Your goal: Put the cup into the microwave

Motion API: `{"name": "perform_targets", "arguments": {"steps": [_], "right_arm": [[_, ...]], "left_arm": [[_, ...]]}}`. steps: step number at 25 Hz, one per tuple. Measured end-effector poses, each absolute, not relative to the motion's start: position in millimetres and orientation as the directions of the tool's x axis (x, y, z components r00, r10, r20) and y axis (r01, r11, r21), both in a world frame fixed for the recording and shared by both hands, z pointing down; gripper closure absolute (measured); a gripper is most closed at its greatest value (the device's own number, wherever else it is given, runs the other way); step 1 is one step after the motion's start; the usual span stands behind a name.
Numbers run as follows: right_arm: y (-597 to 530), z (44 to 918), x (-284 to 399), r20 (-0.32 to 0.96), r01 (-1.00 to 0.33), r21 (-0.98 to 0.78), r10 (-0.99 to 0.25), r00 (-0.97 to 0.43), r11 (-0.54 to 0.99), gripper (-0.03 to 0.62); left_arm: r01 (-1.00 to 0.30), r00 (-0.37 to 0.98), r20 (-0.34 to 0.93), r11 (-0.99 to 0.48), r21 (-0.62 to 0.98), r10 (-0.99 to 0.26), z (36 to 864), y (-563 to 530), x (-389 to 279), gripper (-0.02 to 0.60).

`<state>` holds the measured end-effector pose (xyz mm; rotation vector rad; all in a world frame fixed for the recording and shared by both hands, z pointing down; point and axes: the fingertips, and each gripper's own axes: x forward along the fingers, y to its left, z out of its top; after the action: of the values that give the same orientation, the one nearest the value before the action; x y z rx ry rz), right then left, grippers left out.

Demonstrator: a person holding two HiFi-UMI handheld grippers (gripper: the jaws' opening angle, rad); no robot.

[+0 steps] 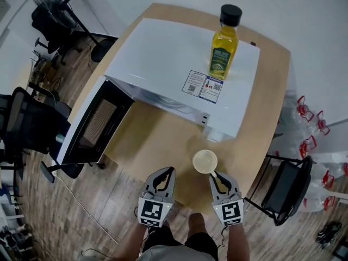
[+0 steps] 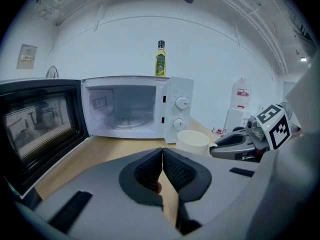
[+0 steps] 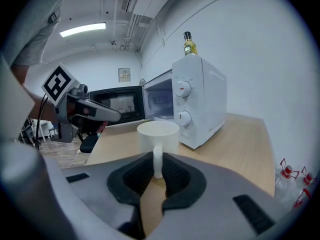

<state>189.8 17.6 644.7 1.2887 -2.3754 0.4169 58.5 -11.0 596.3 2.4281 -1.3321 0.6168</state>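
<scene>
A cream cup (image 1: 205, 161) stands on the wooden table (image 1: 157, 140) in front of the white microwave (image 1: 179, 64), whose door (image 1: 95, 124) hangs wide open to the left. My right gripper (image 1: 216, 175) is shut on the cup's handle (image 3: 157, 160); in the right gripper view the cup (image 3: 157, 136) sits just past the pads. My left gripper (image 1: 166, 173) hovers at the table's near edge, left of the cup, shut with nothing in it. In the left gripper view the lit, empty cavity (image 2: 122, 106) faces me and the cup (image 2: 192, 140) is to the right.
A yellow oil bottle (image 1: 224, 48) stands on top of the microwave. A black folding chair (image 1: 285, 192) is at the right of the table, office chairs (image 1: 27, 124) and a fan (image 1: 51, 4) at the left. A person's legs (image 1: 196, 227) show below the grippers.
</scene>
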Motion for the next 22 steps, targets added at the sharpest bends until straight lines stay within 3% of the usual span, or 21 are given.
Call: {"name": "perform_targets", "arguments": {"steps": [22], "right_arm": [[-16, 546, 125, 0.374, -0.853, -0.044, -0.783, -0.497, 0.521, 0.537]], "left_arm": [[-0.869, 0.455, 0.399, -0.495, 0.002, -0.796, 506, -39, -8, 0.558]]}}
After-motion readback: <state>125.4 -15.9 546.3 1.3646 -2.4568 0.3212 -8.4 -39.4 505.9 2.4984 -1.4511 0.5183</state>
